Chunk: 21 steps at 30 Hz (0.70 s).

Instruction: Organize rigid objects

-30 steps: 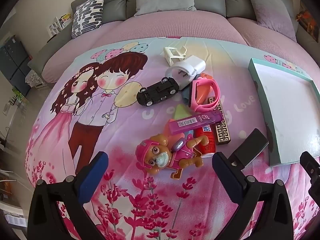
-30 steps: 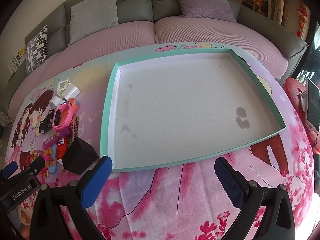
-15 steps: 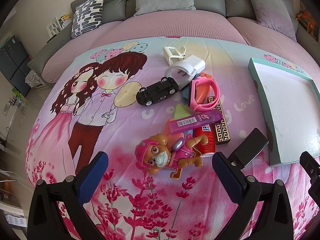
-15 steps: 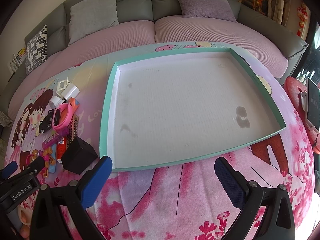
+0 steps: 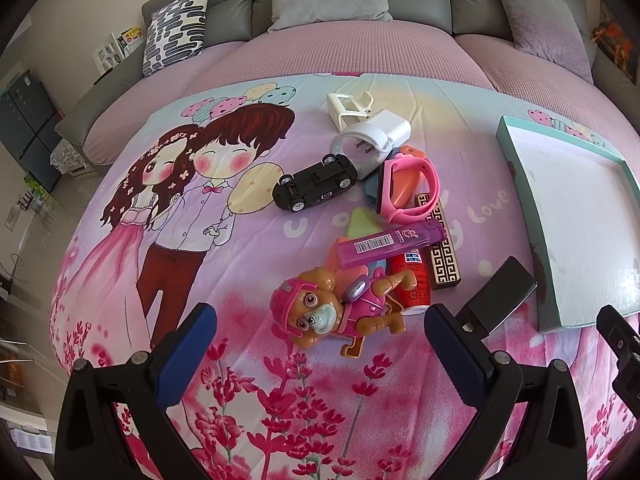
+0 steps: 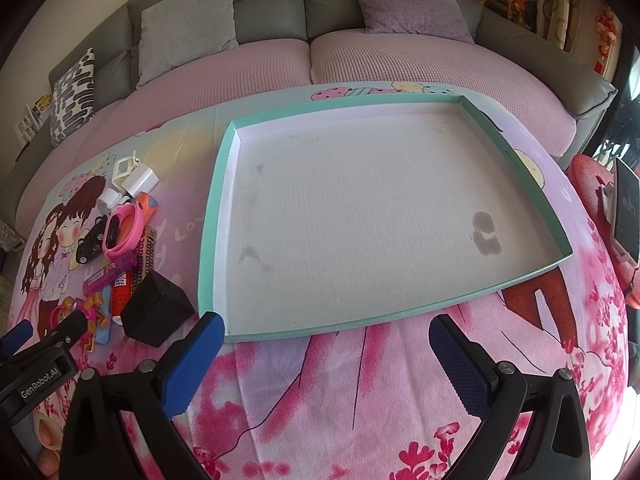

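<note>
**A:** Above the near edge of the bed, what is each tool doing?

**B:** The left tool [image 5: 320, 344] hovers with its blue-padded fingers [image 5: 186, 356] spread wide apart, holding nothing. The right tool [image 6: 326, 354] is likewise wide apart and empty, over the pink flowered bedspread [image 6: 320, 400] just short of the tray.

**A:** What lies closest to the left tool?

**B:** A pink pup figure [image 5: 332, 312] on its back, just beyond the fingertips and between them. A black box [image 5: 498, 300] sits next to the right-hand finger, near the tray's corner.

**A:** And further out?

**B:** A pile toward the middle of the bed. A purple barcoded case [image 5: 390, 242] rests across a red tube [image 5: 412, 280] and touches a brown patterned box [image 5: 440, 248]. Beyond those, a pink wristband [image 5: 408, 188] stands on edge over orange and blue pieces. A black toy car [image 5: 316, 186] lies upside down beside it, wheels up. Farthest are a white charger [image 5: 372, 140] and a white clip [image 5: 348, 108].

**A:** Where is the tray?

**B:** The teal-rimmed tray [image 6: 216, 216] lies flat on the right half of the bed, its stained white floor bare, the pile just beside its left edge. A grey sofa [image 6: 280, 4] with cushions runs behind the far edge.
</note>
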{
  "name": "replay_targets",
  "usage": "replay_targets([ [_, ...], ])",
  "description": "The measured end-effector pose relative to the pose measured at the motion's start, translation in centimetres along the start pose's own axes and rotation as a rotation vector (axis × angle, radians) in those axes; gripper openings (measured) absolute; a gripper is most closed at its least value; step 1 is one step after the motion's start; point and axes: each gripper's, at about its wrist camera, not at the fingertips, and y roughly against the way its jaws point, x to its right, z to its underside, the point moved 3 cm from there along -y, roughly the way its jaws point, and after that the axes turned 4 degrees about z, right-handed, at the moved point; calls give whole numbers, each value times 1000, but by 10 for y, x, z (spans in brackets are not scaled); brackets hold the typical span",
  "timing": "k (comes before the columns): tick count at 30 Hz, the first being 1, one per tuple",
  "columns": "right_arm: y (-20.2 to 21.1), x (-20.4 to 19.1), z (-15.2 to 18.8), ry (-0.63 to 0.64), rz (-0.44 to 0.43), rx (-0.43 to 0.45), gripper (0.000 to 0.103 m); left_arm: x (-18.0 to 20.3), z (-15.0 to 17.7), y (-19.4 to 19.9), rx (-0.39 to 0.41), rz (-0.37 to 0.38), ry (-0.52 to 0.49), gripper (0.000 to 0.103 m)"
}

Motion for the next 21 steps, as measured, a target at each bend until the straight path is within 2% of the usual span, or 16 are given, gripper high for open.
replay_targets([
  [11, -1, -1, -1, 4, 3, -3, 103, -1, 0, 0, 4, 1, 4, 103],
  [15, 4, -2, -3, -9, 18, 24, 103, -7, -3, 8, 35, -2, 20, 103],
  [18, 16, -16, -7, 3, -27, 83, 103, -19, -7, 17, 84, -11, 57, 103],
  [19, 19, -22, -9, 8, -51, 103, 103, -24, -8, 21, 122, -2, 78, 103],
  [21, 22, -36, -9, 25, -87, 126, 103, -33, -9, 24, 131, -20, 95, 103],
])
